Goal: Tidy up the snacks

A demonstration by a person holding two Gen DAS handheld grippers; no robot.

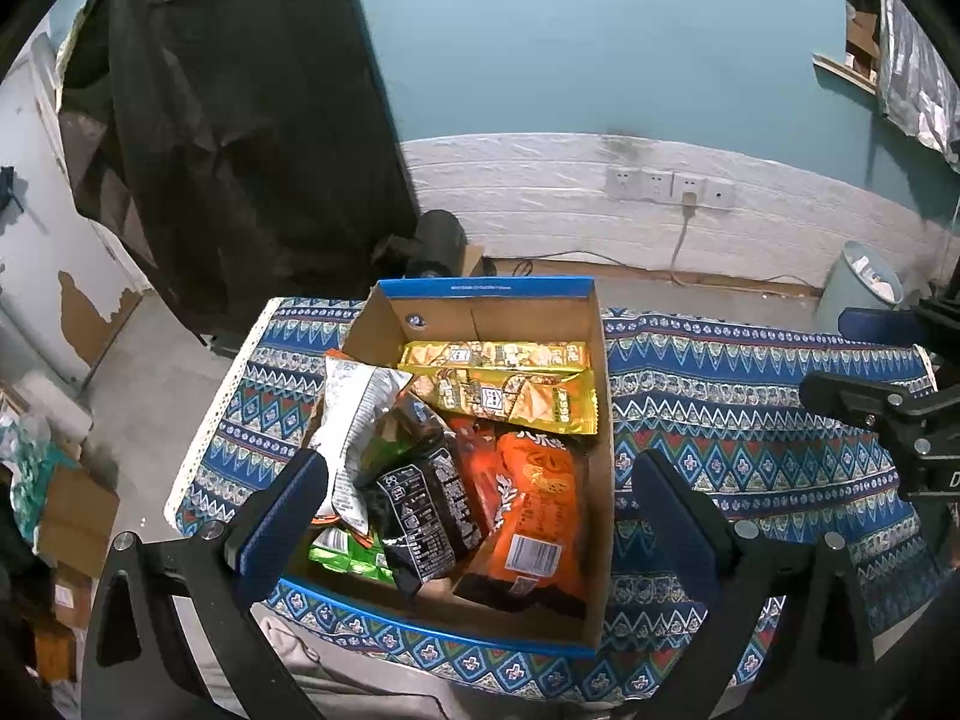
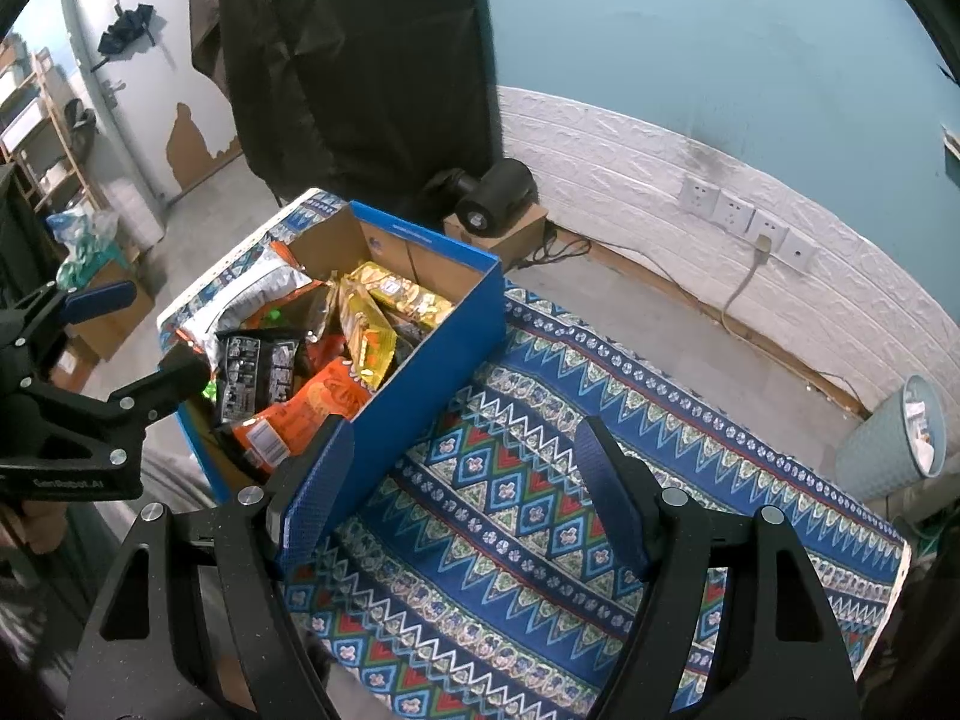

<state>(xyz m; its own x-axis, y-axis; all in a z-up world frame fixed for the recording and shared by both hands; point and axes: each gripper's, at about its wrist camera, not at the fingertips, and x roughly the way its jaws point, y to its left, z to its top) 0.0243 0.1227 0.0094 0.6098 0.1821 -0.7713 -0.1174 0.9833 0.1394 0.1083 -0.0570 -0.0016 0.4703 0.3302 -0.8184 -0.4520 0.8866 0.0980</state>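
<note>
An open cardboard box with a blue rim (image 1: 486, 287) stands at the left end of a table under a patterned blue cloth (image 1: 750, 420). Inside lie two yellow packs (image 1: 498, 384), an orange pack (image 1: 534, 510), a black pack (image 1: 432, 510), a white crinkled bag (image 1: 354, 420) and a green pack (image 1: 342, 558). My left gripper (image 1: 480, 510) hovers open over the box, its fingers astride the packs with no pad pressing on any. My right gripper (image 2: 465, 480) is open over bare cloth (image 2: 510, 510), just right of the box's blue side wall (image 2: 432, 360). The left gripper (image 2: 144, 330) shows at that view's left edge.
A pale waste bin (image 2: 900, 438) stands on the floor beyond the table's right end. A black cylindrical device on a cardboard carton (image 2: 498, 192) sits behind the box, by a dark hanging cloth (image 2: 360, 60). Wall sockets with a cable (image 1: 672, 186) are at the back. Cartons (image 1: 78, 516) clutter the floor on the left.
</note>
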